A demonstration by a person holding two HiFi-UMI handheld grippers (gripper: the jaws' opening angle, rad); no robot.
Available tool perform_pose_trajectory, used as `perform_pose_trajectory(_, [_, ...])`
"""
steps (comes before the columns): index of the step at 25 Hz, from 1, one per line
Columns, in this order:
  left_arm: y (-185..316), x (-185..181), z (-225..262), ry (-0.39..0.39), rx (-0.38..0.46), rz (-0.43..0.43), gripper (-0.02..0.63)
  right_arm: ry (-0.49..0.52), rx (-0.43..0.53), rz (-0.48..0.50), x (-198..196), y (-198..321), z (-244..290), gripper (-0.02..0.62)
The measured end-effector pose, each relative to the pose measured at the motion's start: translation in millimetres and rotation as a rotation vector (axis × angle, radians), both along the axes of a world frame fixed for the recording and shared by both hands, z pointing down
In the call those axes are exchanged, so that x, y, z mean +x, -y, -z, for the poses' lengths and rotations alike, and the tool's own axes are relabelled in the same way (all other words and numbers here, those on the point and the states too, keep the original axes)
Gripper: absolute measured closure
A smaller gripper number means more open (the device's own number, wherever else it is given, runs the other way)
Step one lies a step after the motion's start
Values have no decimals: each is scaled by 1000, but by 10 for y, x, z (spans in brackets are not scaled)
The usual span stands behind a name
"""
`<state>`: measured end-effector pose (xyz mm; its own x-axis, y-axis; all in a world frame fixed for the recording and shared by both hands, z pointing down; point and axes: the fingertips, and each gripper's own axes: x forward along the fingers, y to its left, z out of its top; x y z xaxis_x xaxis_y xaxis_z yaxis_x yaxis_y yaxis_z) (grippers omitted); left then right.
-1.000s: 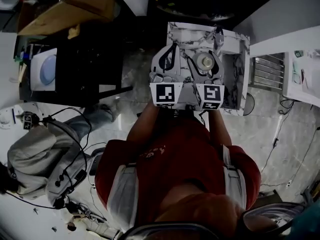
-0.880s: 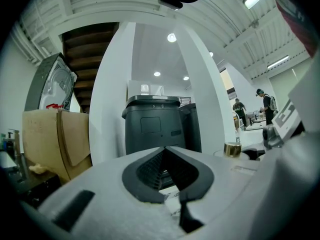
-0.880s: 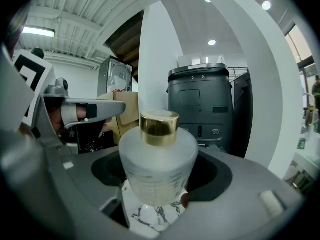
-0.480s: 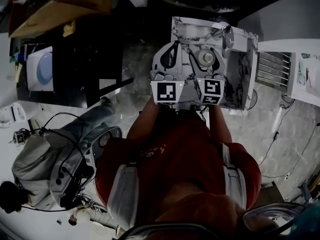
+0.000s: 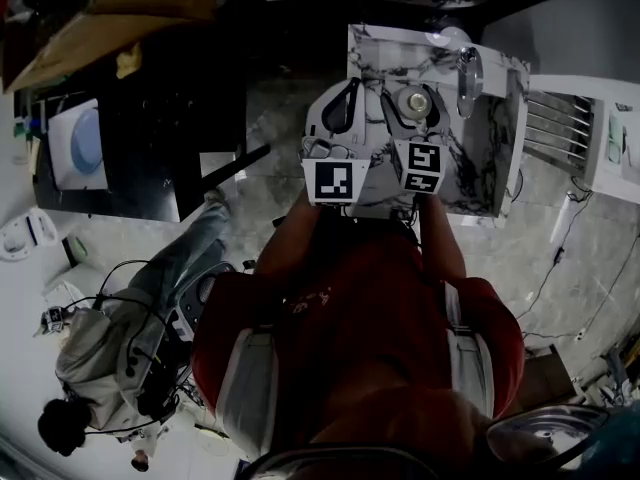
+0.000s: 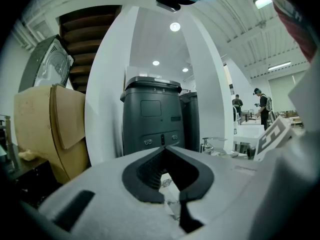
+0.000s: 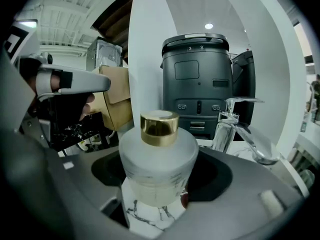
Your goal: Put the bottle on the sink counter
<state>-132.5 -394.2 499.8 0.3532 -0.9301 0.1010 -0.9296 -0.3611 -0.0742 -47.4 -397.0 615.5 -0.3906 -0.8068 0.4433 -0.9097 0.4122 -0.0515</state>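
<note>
A frosted white bottle [image 7: 159, 164] with a gold cap stands upright between the jaws of my right gripper [image 7: 162, 159], which is shut on its body. In the head view the bottle [image 5: 415, 103] and right gripper [image 5: 415, 86] hang over the white marble sink counter [image 5: 490, 138], left of the chrome faucet [image 5: 467, 68]. Marble [image 7: 150, 216] shows just under the bottle; I cannot tell whether it touches. My left gripper [image 6: 165, 151] is beside it on the left [image 5: 345, 93], its tips together with nothing between them.
The faucet [image 7: 235, 124] rises right of the bottle. A dark grey bin [image 7: 197, 89] stands behind the counter, with cardboard [image 6: 55, 129] to its left. Below, a black table [image 5: 150, 138], a person on the floor [image 5: 110, 348] and a radiator [image 5: 550, 133].
Both grippers have sunk toward the marble counter, the bottle still in the right one. More of the counter and faucet shows in the head view now.
</note>
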Motion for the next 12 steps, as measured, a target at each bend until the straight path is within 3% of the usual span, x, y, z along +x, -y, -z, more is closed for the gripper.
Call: perform_pose_trajectory(12, [186,-182,-254,-9,-65,-14,603,-27,-41,-34,-126,377,-419,255])
